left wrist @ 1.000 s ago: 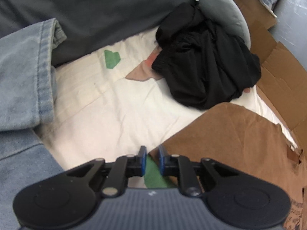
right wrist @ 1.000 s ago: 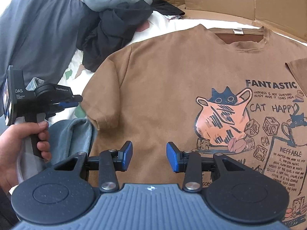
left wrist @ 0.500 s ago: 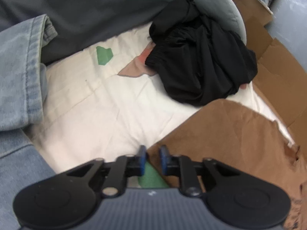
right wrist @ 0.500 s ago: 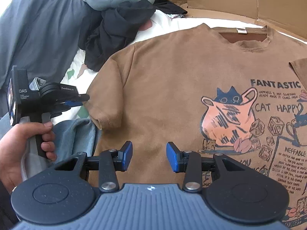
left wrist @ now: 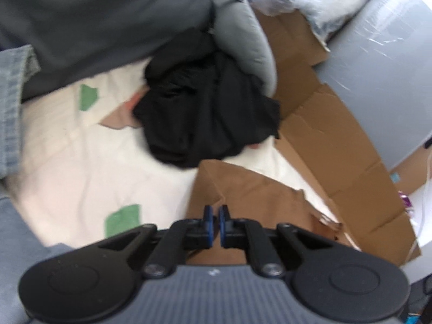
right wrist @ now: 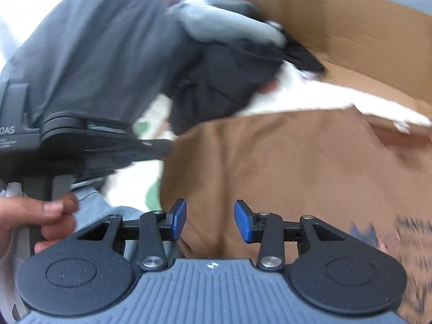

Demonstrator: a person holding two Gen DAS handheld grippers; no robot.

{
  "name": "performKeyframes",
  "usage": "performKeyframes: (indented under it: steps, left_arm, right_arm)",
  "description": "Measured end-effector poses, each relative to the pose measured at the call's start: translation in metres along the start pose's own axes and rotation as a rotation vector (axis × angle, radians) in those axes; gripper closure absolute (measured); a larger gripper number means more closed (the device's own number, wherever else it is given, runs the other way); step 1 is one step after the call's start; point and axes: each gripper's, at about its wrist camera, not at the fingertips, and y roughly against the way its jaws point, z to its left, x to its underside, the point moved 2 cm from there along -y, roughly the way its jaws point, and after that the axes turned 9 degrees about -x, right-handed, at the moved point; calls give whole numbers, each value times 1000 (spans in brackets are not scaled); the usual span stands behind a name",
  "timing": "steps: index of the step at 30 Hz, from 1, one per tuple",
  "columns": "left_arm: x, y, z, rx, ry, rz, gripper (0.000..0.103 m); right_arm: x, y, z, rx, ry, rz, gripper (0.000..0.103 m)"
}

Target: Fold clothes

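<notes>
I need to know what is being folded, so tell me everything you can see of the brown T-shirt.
The brown T-shirt is soft, matte fabric, lying front up on the white sheet. A blurred printed graphic with dark lettering shows at its lower right. Its neck opening with a pale label lies toward the cardboard. The left gripper is shut on the sleeve edge, which rises in a peaked fold. The right gripper hangs open over the body, not gripping it.

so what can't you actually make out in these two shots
- Right wrist view: the print on the brown t-shirt is smeared by motion blur and cut by the right edge.
- Left wrist view: the shirt edge between the left gripper fingers is hidden by them.
- Right wrist view: left gripper's fingers blurred.
- Black clothes: bundled, type unclear.
</notes>
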Motion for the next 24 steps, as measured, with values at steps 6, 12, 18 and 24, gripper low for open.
performKeyframes:
  steps: [6,12,18,24]
  left_arm:
    - [-4,1,-9,51,16,23,98]
    - [-13,0,-14,157,78,79,98]
    - [-17,-6,-26,216,77,126,98]
    - [-19,-13,-34,253,65,165,92]
  right_arm:
    - [-21,-22,9,-52,73,0,57]
    - [-31,-36,10,-58,68,-24,57]
    - [-43,-44,11,-8,66,-63,57]
    - [-47,-46,2,59,84,-64,101]
